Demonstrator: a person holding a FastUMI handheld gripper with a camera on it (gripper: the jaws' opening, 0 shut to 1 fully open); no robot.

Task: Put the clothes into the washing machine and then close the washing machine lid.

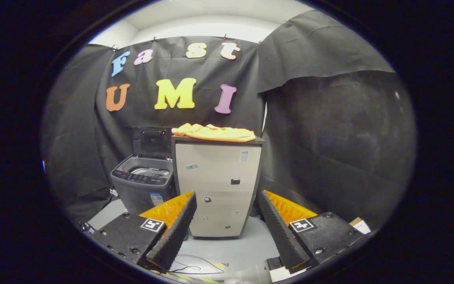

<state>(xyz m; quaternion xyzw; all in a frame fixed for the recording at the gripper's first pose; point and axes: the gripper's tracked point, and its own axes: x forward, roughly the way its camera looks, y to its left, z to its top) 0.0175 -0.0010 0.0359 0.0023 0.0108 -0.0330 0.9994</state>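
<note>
An orange-yellow garment [215, 133] lies crumpled on top of a tall silver cabinet [217, 185], well beyond the fingers. To the left of that cabinet stands a grey top-loading washing machine [143, 183] with its lid [153, 142] raised upright and the drum opening showing. My gripper [227, 203] is open, its fingers spread wide with nothing between them; the cabinet front shows through the gap.
Black cloth walls close in the booth at the back, left and right. The pale floor [231, 246] runs between the fingers and the cabinet, with a thin cable [189, 268] lying near the left finger. A small box [360, 225] sits low at the right.
</note>
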